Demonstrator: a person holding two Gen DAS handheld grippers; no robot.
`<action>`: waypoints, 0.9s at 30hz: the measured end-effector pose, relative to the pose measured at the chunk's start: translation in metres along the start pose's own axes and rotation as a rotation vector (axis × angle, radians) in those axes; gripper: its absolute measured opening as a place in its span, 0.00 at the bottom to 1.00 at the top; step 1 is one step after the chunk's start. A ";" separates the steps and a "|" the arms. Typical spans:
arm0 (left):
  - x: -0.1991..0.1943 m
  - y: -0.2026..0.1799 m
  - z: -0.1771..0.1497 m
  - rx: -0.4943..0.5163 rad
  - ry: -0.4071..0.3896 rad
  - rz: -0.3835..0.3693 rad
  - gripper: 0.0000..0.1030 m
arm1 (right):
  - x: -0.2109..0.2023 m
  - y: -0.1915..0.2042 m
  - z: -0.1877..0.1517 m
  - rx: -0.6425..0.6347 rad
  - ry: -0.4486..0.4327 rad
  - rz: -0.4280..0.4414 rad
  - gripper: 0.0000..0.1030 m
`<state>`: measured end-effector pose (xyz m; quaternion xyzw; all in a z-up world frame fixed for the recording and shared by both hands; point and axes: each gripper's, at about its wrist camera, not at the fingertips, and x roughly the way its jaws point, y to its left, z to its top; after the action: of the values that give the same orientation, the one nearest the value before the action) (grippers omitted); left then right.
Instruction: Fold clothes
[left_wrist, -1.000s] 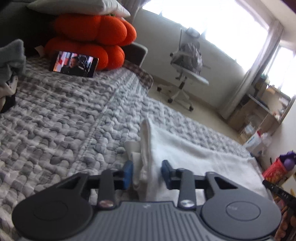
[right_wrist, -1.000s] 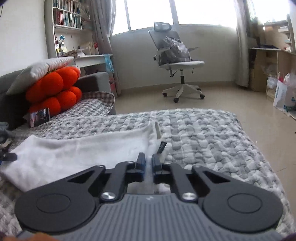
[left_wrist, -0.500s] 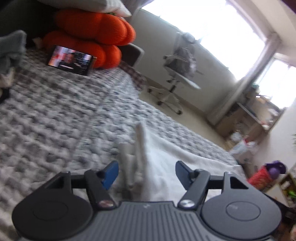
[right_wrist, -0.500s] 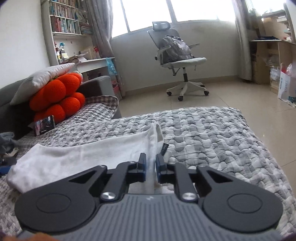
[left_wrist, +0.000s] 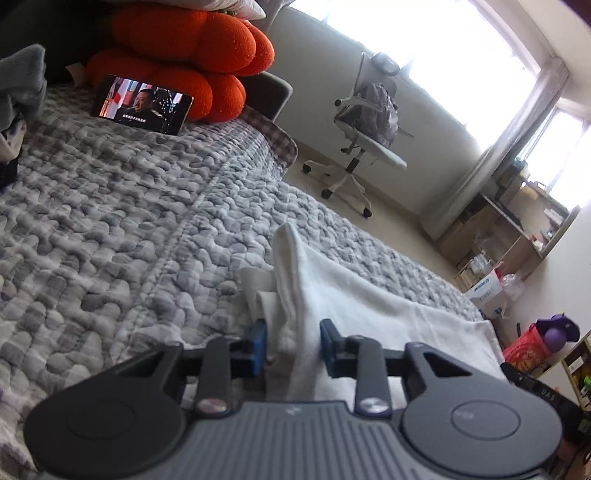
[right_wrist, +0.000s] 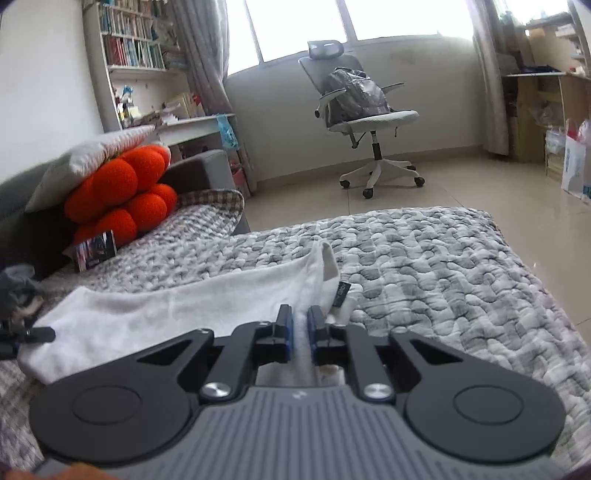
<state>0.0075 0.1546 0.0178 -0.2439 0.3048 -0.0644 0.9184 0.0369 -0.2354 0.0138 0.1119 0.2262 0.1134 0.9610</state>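
Left wrist view shows the left gripper (left_wrist: 291, 347) low over a grey quilt (left_wrist: 110, 221), its blue pads (left_wrist: 258, 345) set on either side of a bunched end of a white garment (left_wrist: 369, 306). The jaws have just been closing and now stand narrow, pinching the thick fold of cloth between them. From there the garment runs away to the right across the quilt, flat and stretched long. A phone (left_wrist: 142, 103) with a lit screen leans against orange cushions (left_wrist: 184, 48) at the far end of the quilt. An office chair (left_wrist: 364, 122) stands on the floor by the window.

In the right wrist view the right gripper (right_wrist: 300, 332) grips the other end of the garment (right_wrist: 166, 314), jaws nearly together with a thin layer of white cloth between the pads. These jaws too have just been closing. A dark label (right_wrist: 341, 291) hangs at the garment's raised corner, just beyond the right finger. The cloth extends leftward over the quilt (right_wrist: 424, 266) to the far edge of the view, where the dark tip of the other gripper touches it. The cushions (right_wrist: 122, 192), a small phone (right_wrist: 96, 249) and the chair (right_wrist: 362, 110) lie beyond.
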 end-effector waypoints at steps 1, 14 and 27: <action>-0.001 -0.001 0.000 -0.007 -0.003 0.001 0.27 | 0.000 0.000 0.000 0.001 -0.003 -0.002 0.10; -0.006 -0.007 0.003 -0.030 -0.001 0.037 0.24 | -0.006 -0.004 0.009 0.034 -0.020 -0.031 0.09; -0.026 -0.020 0.001 0.113 -0.089 0.208 0.52 | -0.016 0.015 0.003 -0.025 -0.045 -0.125 0.29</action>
<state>-0.0125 0.1443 0.0425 -0.1615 0.2833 0.0250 0.9450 0.0224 -0.2264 0.0271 0.0881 0.2095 0.0535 0.9724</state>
